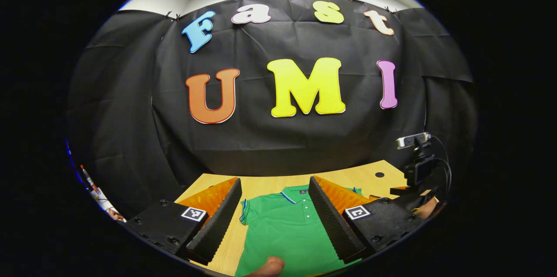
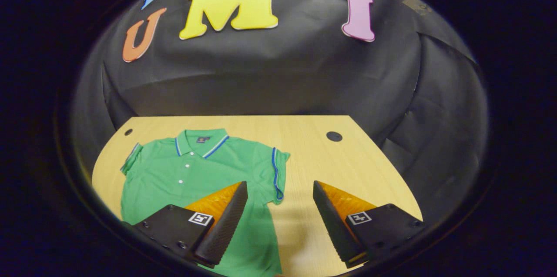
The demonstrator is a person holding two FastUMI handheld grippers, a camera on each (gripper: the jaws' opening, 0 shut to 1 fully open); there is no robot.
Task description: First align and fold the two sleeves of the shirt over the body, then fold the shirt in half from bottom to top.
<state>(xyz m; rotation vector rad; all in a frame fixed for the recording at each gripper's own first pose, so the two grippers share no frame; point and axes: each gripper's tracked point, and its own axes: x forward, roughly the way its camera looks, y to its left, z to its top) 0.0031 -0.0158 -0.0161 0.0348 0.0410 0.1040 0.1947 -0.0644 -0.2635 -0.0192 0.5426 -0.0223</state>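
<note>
Wooden table (image 2: 348, 159) under the black booth cloth, and the green polo shirt (image 2: 191, 168) lies flat toward its left edge, collar to the far edge. Both sleeves out, nothing folded yet. Left gripper (image 1: 275, 211) and right gripper (image 2: 280, 211) hover spread wide, holding nothing.

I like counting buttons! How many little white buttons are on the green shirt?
3 buttons show on the green shirt, in a line below the collar: top, middle, bottom. More could be hidden lower down behind the right gripper.
</note>
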